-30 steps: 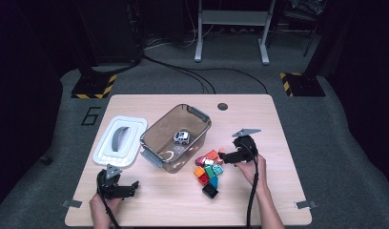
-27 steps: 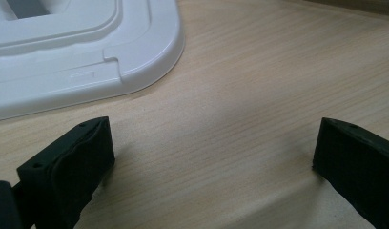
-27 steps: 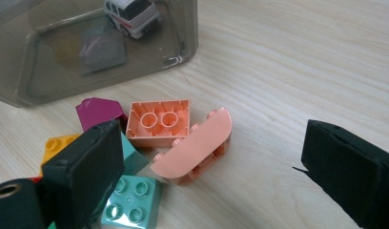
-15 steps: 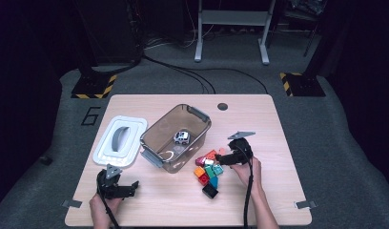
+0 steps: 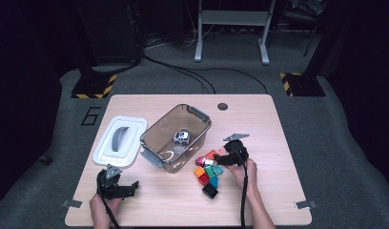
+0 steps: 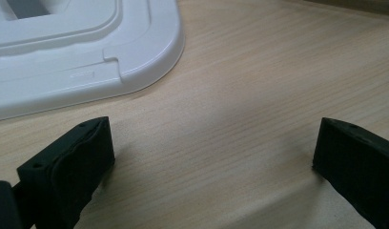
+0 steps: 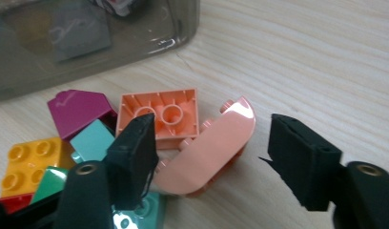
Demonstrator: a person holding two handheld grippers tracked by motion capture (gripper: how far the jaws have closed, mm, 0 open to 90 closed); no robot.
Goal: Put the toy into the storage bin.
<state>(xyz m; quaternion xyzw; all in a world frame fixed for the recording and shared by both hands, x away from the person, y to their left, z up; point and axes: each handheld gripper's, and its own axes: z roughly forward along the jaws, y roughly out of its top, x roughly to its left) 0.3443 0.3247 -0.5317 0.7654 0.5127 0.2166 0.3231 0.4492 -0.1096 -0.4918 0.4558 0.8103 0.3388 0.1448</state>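
Your right gripper [image 7: 209,157] has its jaws open, and the curved salmon brick [image 7: 209,150] lies between them on the table; the left jaw is touching or almost touching the brick, and the right jaw stands a little apart from it. Just behind this brick lies a salmon square brick [image 7: 159,112] turned upside down, so you see its hollow side. To the left of it are a magenta brick [image 7: 76,109], a light blue brick [image 7: 90,138] and a yellow brick [image 7: 30,155].

Compared with one second ago, your right gripper [image 5: 229,157] has moved a little to the left and nearer to the brick pile [image 5: 208,169]; before, it was at the right edge of the pile, and now it is over the far right part of it. The bricks themselves have not changed place.

Your left gripper [image 6: 211,157] also has open jaws, with nothing between them, only bare wood of the table [image 6: 259,71]. It rests at the near left part of the table and has stayed there in all three moments. The white lid [image 5: 120,140] lies just beyond it, to the far side.

The clear grey bin [image 5: 176,138] stands between the lid and the bricks, with a small toy car [image 5: 181,137] inside, unchanged.
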